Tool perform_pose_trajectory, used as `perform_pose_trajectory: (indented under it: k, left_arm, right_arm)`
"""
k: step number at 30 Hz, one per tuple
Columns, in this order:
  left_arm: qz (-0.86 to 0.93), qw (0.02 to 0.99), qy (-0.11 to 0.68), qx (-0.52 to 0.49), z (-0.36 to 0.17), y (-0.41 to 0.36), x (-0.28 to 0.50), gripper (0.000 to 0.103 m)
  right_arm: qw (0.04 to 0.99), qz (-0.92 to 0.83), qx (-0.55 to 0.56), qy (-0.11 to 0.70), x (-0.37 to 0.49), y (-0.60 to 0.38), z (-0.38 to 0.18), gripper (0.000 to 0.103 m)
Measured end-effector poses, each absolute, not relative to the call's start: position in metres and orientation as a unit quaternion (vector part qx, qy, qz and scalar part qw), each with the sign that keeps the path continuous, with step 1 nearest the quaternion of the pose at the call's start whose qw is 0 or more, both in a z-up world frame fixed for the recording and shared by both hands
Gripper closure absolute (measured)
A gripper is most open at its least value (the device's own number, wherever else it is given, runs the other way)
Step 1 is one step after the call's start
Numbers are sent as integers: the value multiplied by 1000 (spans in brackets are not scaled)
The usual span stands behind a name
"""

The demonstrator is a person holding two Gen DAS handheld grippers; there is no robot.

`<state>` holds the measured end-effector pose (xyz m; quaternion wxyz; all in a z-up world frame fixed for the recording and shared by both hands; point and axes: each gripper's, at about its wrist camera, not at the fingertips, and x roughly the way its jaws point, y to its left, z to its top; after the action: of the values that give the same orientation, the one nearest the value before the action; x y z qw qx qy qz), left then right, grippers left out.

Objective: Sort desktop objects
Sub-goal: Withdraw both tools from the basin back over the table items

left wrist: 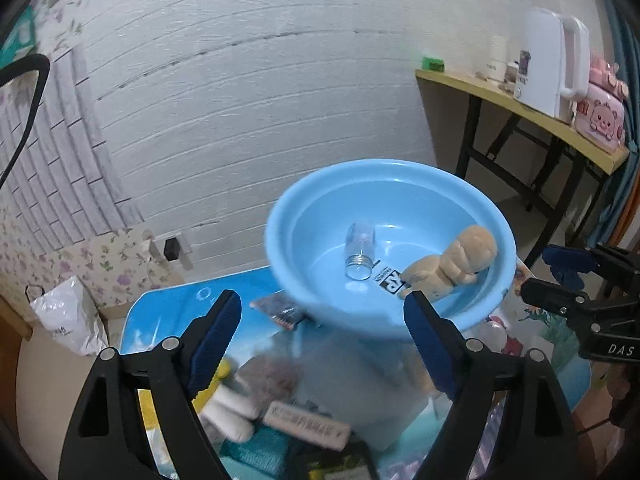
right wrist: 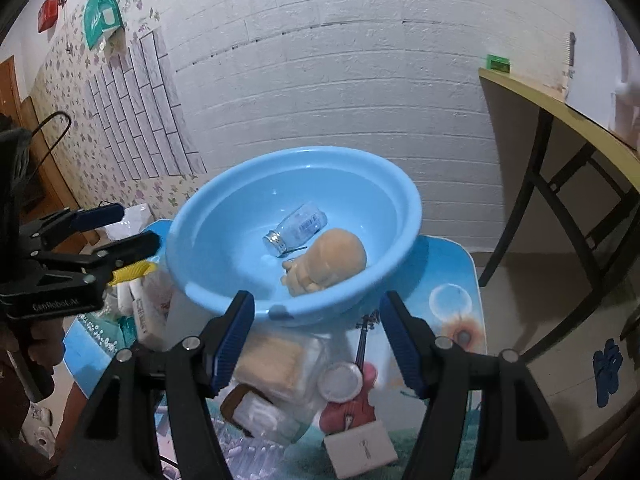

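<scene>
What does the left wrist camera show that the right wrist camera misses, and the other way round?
Only the left wrist view: a white kettle and a pink bear-print box on the side table, plus a white plastic bag on the floor.

Only the right wrist view: a round white lid, a white card near the mat's front edge, and a green packet hung on the wall.

Both: the blue basin holding a clear jar lying on its side and a tan plush toy, with both grippers open and empty.

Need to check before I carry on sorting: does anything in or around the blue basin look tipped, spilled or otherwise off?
Only the clear jar: it lies on its side in the blue basin next to the tan plush toy, with no lid visible on it. Nothing looks spilled or broken.
</scene>
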<state>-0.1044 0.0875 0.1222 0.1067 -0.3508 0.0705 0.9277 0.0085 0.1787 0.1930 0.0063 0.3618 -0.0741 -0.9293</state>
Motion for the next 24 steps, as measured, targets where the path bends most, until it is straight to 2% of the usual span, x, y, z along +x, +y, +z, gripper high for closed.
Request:
perform_pose_trajectory:
  k: [6,8,10,24]
  left_arm:
    - [931,84,55,-350,124,52,-91,17]
    - [937,72,47,-339,127,36,-82,16]
    - [941,59,32,-333,126,17,-75,13]
    - [933,30,10,-360,81,-65,-63,13]
  right_arm:
    - [11,-928,365,-73,15,166,194,36]
    - [11,-929,361,-77,18,163,196,19]
    - [12,-930,359,-80,21,158,196,14]
    - [-3,-913,405,-47,9,110,179,14]
